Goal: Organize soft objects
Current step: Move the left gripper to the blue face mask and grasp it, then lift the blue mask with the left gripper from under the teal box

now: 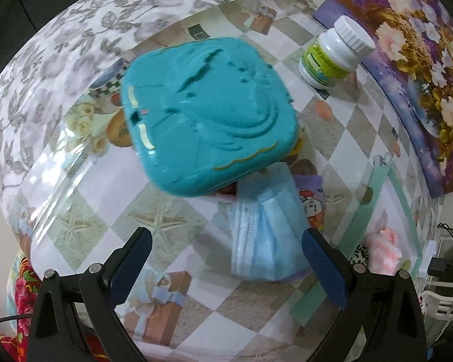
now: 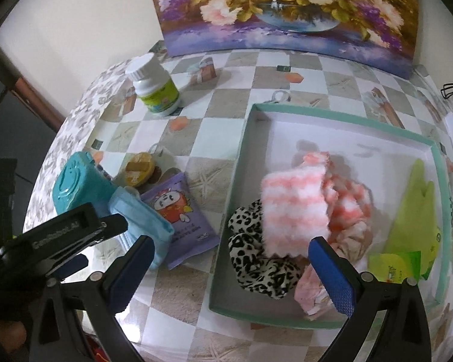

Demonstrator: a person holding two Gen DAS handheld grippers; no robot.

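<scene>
We were in a home, by the look of it. Round table [image 2: 214, 114] under a glossy checkered oilcloth printed with gift boxes and starfish, grey leaf-print cloth [image 1: 60, 45] beneath. A floral still-life painting [image 2: 287, 9] leaned on a plain wall. Household clutter sat around: supplement bottle [image 2: 155, 87], snack packet [image 2: 181, 211], teal plastic case [image 1: 208, 114], stack of face masks [image 1: 265, 226], fuzzy socks in a box [image 2: 347, 114].
</scene>
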